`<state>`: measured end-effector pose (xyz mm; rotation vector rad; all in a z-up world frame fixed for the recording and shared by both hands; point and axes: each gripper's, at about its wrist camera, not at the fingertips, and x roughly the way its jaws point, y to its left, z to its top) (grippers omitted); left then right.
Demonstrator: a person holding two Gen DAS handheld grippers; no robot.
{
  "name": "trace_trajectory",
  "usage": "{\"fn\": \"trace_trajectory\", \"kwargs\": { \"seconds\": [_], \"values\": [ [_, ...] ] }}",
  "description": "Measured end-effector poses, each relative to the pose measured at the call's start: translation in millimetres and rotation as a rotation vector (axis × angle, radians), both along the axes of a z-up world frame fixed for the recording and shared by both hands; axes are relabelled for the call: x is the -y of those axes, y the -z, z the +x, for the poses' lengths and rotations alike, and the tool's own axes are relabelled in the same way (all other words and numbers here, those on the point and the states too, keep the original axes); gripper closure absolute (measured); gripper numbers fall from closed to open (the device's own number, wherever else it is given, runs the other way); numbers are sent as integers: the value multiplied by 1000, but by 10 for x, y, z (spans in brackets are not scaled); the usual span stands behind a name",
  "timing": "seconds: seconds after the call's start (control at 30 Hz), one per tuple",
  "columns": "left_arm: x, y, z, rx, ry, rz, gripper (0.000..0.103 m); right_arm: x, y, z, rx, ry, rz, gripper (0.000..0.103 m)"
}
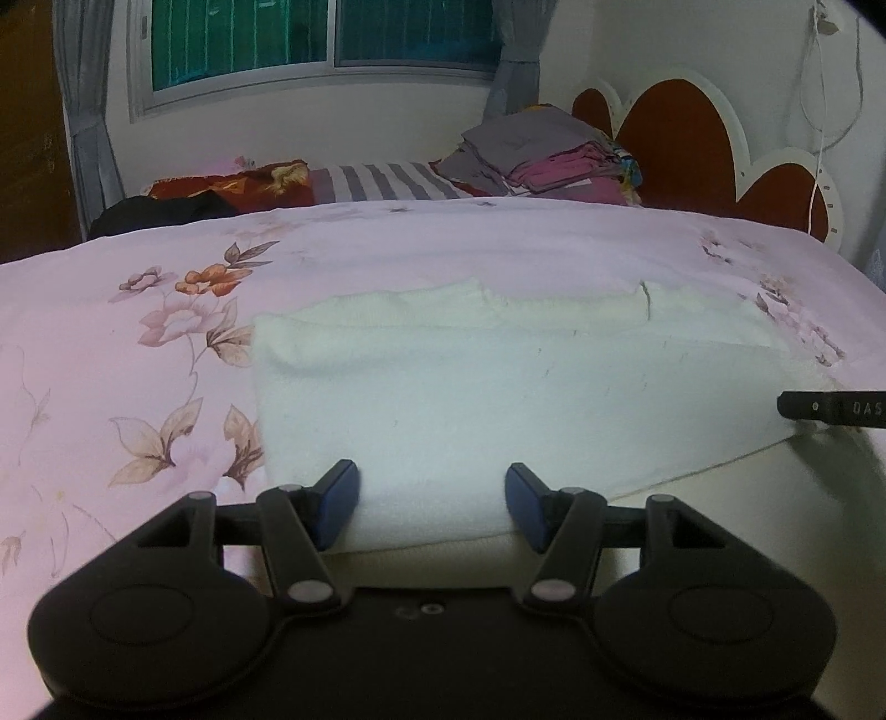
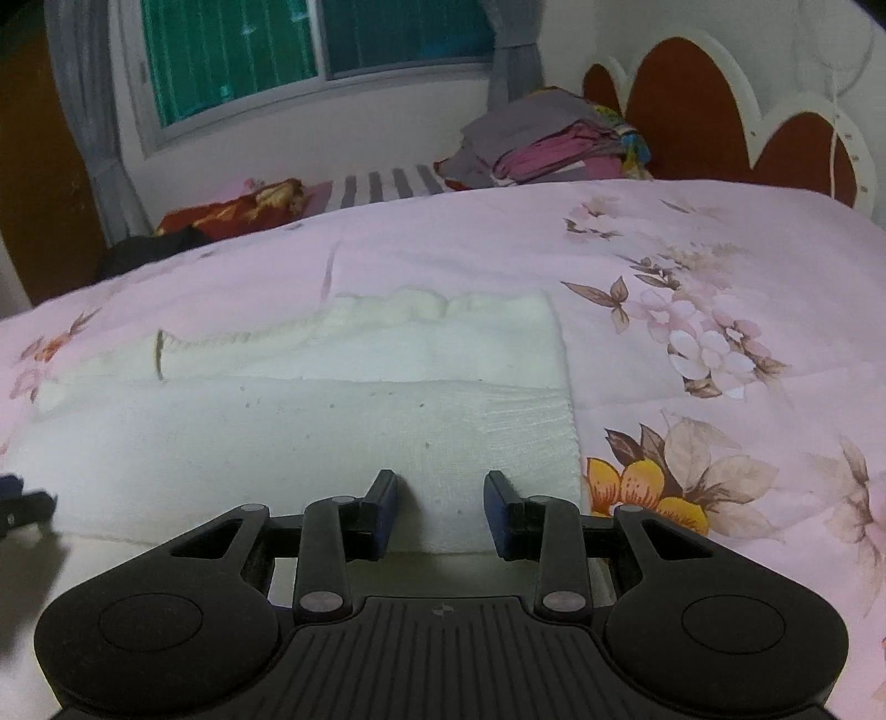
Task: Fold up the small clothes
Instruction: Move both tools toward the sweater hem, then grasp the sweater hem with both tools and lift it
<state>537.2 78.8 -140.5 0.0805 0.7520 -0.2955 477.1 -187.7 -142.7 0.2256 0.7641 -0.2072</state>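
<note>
A white knit garment lies folded flat on the bed, on a pink flowered quilt, with its near edge close to the front edge of the bed. The left gripper stands at that near edge toward the garment's left end, its blue pads spread wide with the cloth's edge between them but not pinched, as far as I can make out. The right gripper is at the same near edge, toward the garment's right end; its pads stand narrower yet apart, and the fold lies in the gap, though from this low angle I can't be sure whether they touch it. A ribbed band runs along the garment's far side (a small dark slit shows in it). Beyond the garment, by the red headboard, sits a stack of folded clothes. Left of that stack lies a striped cloth, and above it is a window.
</note>
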Motion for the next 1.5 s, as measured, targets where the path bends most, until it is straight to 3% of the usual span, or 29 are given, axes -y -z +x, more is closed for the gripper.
{"fn": "trace_trajectory", "kwargs": {
  "seconds": [0.07, 0.13, 0.17, 0.2, 0.23, 0.27, 0.3, 0.37, 0.47, 0.6, 0.7, 0.93, 1.1, 1.27, 1.33, 1.5],
  "values": [
    [-4, -12, 12, -7, 5, 6, 44, -23, 1, -8, 0, -7, -7, 70],
    [-25, -65, -7, -23, 8, 12, 36, 7, -7, -22, -7, -24, -15, 70],
    [-52, -94, -44, -24, -4, 15, 12, 33, -26, -10, -17, -31, -6, 69],
    [-76, -117, -93, -12, -26, 24, 3, 66, -63, -7, -27, -36, 17, 64],
    [-118, -148, -186, 20, -52, 38, 0, 92, -94, -22, -29, -41, 43, 39],
    [-157, -159, -257, 29, -56, 43, 1, 105, -135, -70, -16, -56, 72, 25],
    [-209, -176, -341, 30, -56, 43, 1, 98, -185, -156, 9, -68, 73, 18],
    [-326, -206, -555, 37, -83, 47, 1, 67, -267, -360, 29, -105, 44, 18],
    [-492, -238, -954, 31, -114, 46, 7, 158, -331, -755, 50, -112, 86, 25],
    [-653, -257, -1562, 2, -139, 24, 18, 464, -340, -1398, 51, -58, 214, 46],
    [-706, -241, -1975, -35, -154, 4, 23, 614, -327, -1865, 23, -38, 273, 51],
    [-684, -241, -2723, -58, -203, -59, 26, 682, -325, -2803, 1, -68, 341, 52],
    [-790, -176, -3078, -118, -246, -152, 37, 604, -307, -3320, -18, -128, 391, 52],
    [-983, -111, -3350, -166, -250, -270, 39, 563, -203, -3684, -30, -149, 488, 52],
    [-1033, -93, -3435, -179, -248, -324, 44, 534, -189, -3776, -29, -162, 514, 52],
    [-1106, -16, -3514, -209, -263, -453, 70, 454, -159, -3860, -18, -180, 610, 52]
  ]
}}
